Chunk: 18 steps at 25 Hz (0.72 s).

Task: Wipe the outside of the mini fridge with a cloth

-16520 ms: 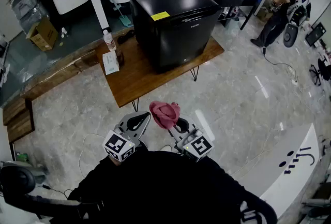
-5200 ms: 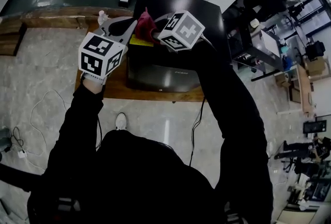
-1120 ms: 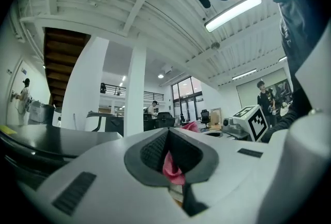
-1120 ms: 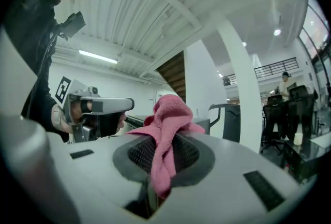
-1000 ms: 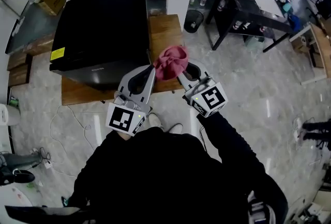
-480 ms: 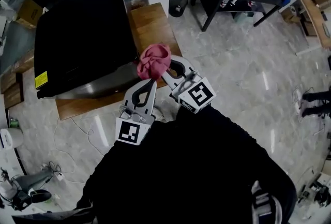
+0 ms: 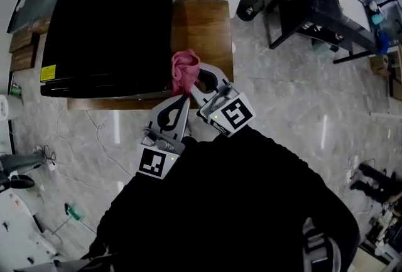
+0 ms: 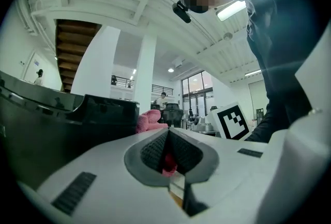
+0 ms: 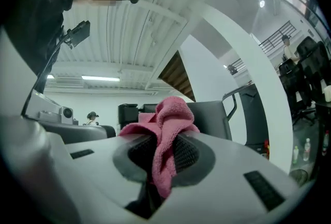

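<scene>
The left hand-held gripper [image 7: 181,101], jaws together on a scrap of the pink cloth [image 7: 183,68], is short of the mini fridge [image 7: 107,19]. The right hand-held gripper [image 7: 196,79], clamped on the bunched cloth, holds it beside the fridge's near side corner, perhaps touching. That side wall runs straight away. The wooden tabletop [image 7: 201,26] and the pale stone floor [image 7: 295,101] lie beyond it.

Whether the cloth [image 7: 184,71] touches the mini fridge [image 7: 107,26] cannot be told.
</scene>
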Motion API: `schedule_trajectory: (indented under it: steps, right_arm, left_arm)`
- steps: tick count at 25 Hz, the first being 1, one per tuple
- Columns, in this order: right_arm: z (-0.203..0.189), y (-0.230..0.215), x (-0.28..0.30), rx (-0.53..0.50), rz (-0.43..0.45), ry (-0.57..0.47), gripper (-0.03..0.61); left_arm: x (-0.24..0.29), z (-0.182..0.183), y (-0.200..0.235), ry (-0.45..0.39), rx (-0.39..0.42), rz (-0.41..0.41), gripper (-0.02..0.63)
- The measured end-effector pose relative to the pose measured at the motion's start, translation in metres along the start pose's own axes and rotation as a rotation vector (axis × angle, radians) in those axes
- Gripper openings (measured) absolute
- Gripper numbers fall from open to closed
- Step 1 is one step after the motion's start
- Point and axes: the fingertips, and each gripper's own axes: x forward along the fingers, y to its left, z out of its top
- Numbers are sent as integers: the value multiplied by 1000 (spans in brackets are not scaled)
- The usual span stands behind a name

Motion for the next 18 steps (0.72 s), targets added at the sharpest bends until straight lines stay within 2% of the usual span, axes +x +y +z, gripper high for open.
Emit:
schedule_trajectory:
  steps: [5, 7, 12, 15, 18]
  right_arm:
    - [-1, -28, 17, 48, 146, -22, 51]
    - [0, -43, 22, 62, 206, -31, 51]
    - [-2, -80, 41, 70, 269, -46, 52]
    - [-4, -91, 50, 74, 320, -49, 52]
    - [-4, -101, 56, 69, 343, -52, 52]
  left_arm:
    - [33, -9, -3, 46, 31, 139, 5]
    - [54, -11, -5, 60, 18, 188, 5]
    - [95, -20, 9, 49, -19, 297, 5]
    - [109, -22, 17, 34, -35, 380, 5]
    - [118, -25, 19, 37, -31, 431, 5]
